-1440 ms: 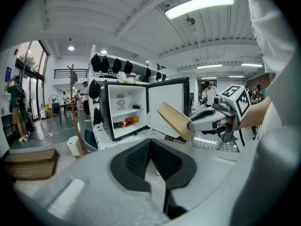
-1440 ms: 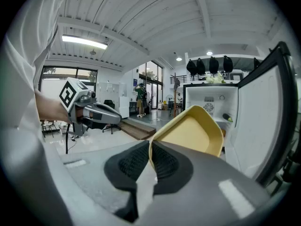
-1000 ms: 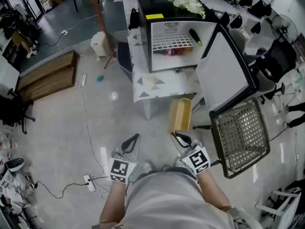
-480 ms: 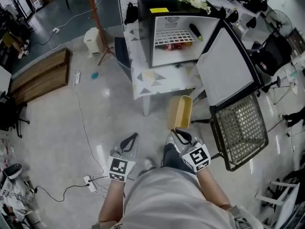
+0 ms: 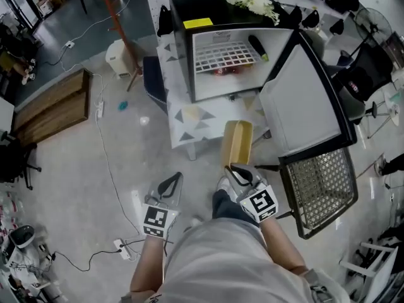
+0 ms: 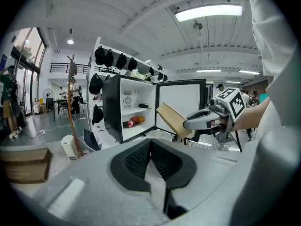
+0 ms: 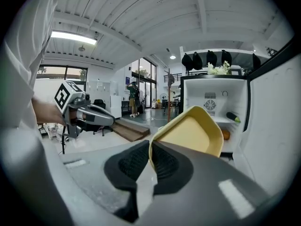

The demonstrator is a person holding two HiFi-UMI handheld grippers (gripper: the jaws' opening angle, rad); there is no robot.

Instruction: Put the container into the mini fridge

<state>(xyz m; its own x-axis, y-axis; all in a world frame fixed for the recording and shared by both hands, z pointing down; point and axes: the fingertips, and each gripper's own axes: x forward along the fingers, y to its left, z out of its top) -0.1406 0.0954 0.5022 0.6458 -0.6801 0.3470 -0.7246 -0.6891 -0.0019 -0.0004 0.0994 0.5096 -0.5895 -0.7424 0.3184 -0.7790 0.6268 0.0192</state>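
Observation:
A shallow yellow container (image 5: 236,143) hangs in the air, its rim pinched in my right gripper (image 5: 235,171), which is shut on it; the right gripper view shows the container (image 7: 193,128) tilted up between the jaws. Ahead stands the black mini fridge (image 5: 233,49), its door (image 5: 302,100) swung open to the right, a white wire shelf and some food inside. The fridge (image 6: 129,109) also shows in the left gripper view. My left gripper (image 5: 172,185) is shut and holds nothing, level with the right one over the floor.
The fridge rests on a low table with a triangle-patterned cloth (image 5: 202,118). A mesh chair (image 5: 319,185) stands right of me under the open door. A wooden platform (image 5: 53,109), a coat stand (image 5: 117,17) and floor cables (image 5: 107,163) lie to the left.
I have stepped closer to the fridge; it and the table sit lower and larger in the head view. The container stays pinched in the right gripper, now nearer the table edge.

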